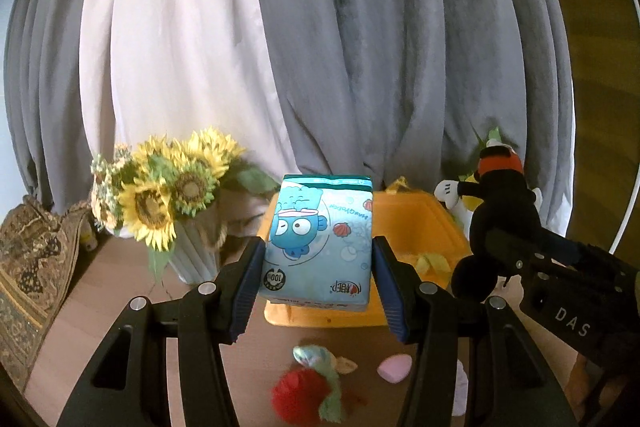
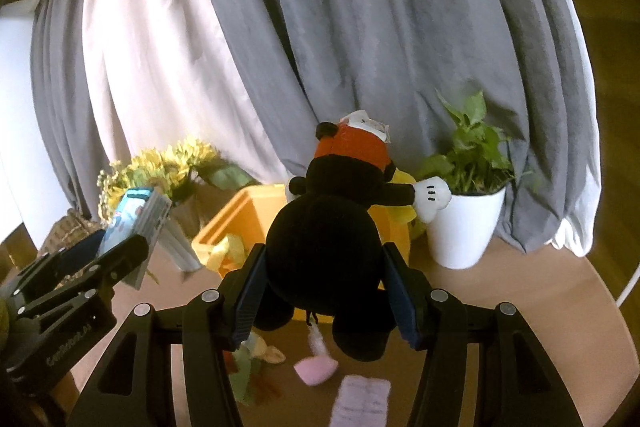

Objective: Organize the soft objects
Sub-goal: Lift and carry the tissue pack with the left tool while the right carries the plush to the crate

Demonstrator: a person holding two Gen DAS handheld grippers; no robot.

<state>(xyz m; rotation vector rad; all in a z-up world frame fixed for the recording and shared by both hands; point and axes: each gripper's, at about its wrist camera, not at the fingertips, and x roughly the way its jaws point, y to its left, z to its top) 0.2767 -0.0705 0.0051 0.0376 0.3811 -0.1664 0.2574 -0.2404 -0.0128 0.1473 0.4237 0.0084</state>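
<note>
Above the table's middle (image 1: 120, 291), the left gripper (image 1: 318, 259) is clamped on a blue tissue pack (image 1: 318, 239), its 2 pads pressing the pack's sides and holding it clear of the tabletop, in front of the orange bin (image 1: 420, 223). Beside it, the right gripper (image 2: 324, 283) squeezes a black plush mouse (image 2: 324, 239) by its round body; the toy hangs upright with a white-gloved hand reaching toward the white pot (image 2: 464, 223) of the green plant (image 2: 472, 151). That bin sits toward the table's far edge, between a vase of sunflowers (image 1: 168, 195) and the plant, with yellow fabric (image 1: 432, 261) inside. Near the table's front edge lie a red-and-green plush (image 1: 308, 391) and a pink soft piece (image 1: 394, 367), apart from each other. Grey and white curtains (image 1: 280, 47) hang behind.
</note>
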